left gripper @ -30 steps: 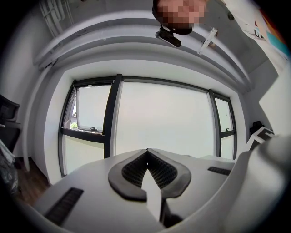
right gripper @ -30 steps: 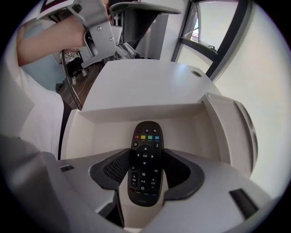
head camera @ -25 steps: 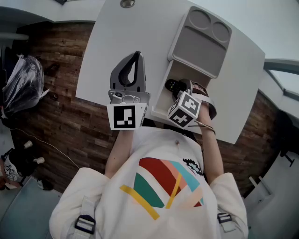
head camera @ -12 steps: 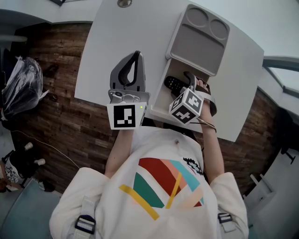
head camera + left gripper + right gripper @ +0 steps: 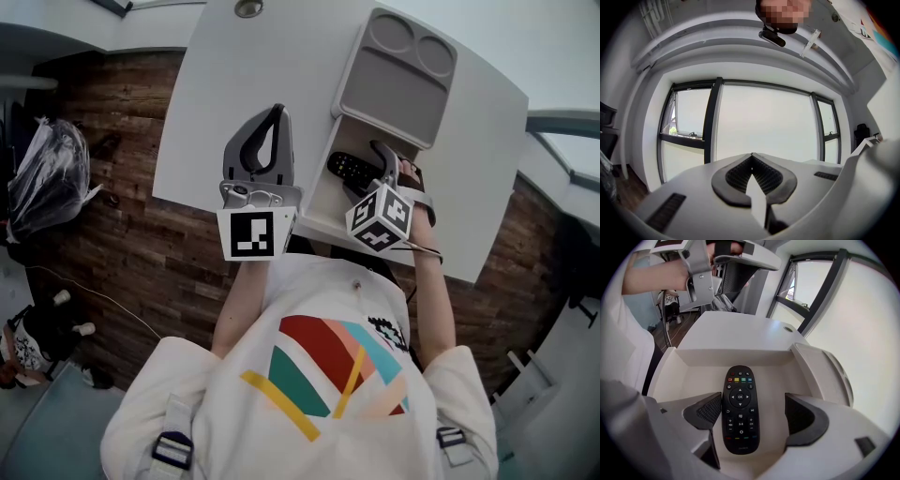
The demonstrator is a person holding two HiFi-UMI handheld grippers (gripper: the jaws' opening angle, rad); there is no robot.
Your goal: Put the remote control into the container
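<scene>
Since a moment ago the right gripper (image 5: 753, 414) has opened its jaws; the remote (image 5: 740, 409) lies free in the container (image 5: 736, 357), lengthwise straight ahead between them. The closed left gripper (image 5: 751, 157) is farther off.

Left gripper (image 5: 751, 159): level, jaws together. Right gripper (image 5: 753, 412): pitched steeply down, jaws just opening wide, remote (image 5: 740, 401) loose between them.

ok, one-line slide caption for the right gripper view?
Right tool, jaws just opened wide, straddles the black remote control lying flat in the white container.
</scene>
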